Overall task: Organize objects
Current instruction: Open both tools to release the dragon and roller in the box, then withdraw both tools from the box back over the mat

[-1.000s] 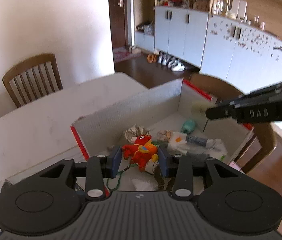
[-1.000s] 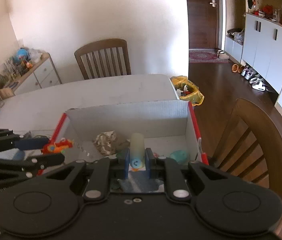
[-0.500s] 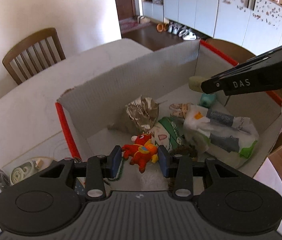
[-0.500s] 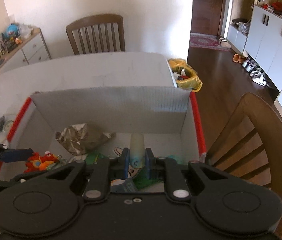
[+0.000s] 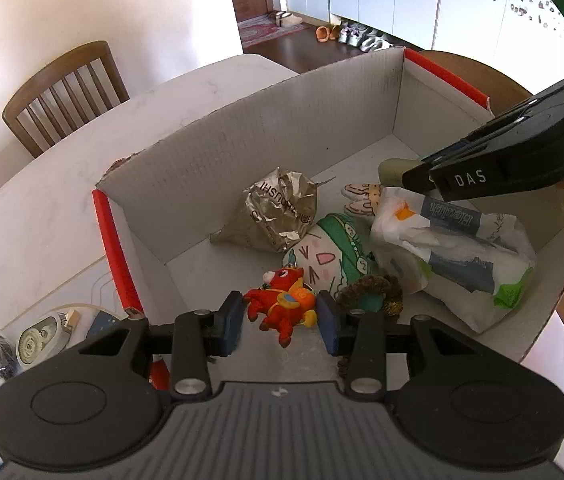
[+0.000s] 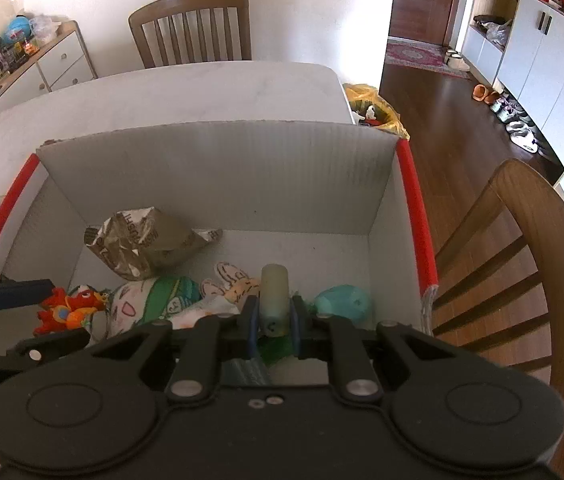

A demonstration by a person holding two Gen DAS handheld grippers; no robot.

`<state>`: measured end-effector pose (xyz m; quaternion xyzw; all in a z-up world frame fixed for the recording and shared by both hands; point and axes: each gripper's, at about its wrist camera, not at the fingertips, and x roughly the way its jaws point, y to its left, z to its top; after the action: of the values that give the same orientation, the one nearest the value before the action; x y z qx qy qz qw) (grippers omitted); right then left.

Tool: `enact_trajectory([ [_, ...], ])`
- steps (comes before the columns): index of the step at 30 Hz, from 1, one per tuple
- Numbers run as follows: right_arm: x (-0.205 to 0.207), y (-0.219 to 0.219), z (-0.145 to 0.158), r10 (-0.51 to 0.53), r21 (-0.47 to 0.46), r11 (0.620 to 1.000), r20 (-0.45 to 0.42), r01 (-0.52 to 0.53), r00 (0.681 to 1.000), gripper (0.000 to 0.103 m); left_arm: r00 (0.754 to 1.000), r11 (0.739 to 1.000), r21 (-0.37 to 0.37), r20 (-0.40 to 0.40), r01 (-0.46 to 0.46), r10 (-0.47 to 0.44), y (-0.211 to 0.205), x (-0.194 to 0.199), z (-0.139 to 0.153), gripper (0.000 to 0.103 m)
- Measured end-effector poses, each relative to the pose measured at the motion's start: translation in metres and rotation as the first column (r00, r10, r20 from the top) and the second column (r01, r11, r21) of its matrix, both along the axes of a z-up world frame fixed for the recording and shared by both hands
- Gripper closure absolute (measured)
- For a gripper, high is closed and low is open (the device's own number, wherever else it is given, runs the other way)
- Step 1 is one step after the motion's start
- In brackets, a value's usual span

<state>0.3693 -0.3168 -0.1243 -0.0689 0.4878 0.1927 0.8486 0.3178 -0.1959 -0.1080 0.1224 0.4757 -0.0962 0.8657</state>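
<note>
We are lowering both loads deeper into the cardboard box (image 5: pixel 266 152) than a second ago, left gripper (image 5: pixel 280 322) clamping the red plush toy (image 5: pixel 280 306) at six o'clock, right gripper (image 6: pixel 274 320) pinching the pale tube (image 6: pixel 274 294), so release is likely coming.

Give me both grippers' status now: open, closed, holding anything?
Left gripper: closed on the red plush toy, over the box.
Right gripper: closed on the pale cylinder, over the same box.
</note>
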Motion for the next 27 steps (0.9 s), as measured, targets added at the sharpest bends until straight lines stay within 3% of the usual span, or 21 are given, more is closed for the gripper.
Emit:
enact_trajectory([
  [7,0.001,-0.005,0.001,0.003,0.004,1.000,0.001,-0.003,1.000,0.084,1.000,1.000,0.003,-0.001,-0.001,0.001,-0.003,0.000,0.000,0.062],
  [12,-0.001,-0.009,0.007,0.009,0.004,1.000,0.013,-0.009,1.000,0.081,1.000,1.000,-0.013,0.005,-0.004,0.004,-0.003,0.001,0.002,0.047],
  [27,-0.026,-0.009,0.046,0.046,0.035,0.998,0.069,-0.048,0.997,0.063,0.999,0.998,-0.058,0.039,-0.007,0.009,0.002,-0.010,0.011,0.036],
])
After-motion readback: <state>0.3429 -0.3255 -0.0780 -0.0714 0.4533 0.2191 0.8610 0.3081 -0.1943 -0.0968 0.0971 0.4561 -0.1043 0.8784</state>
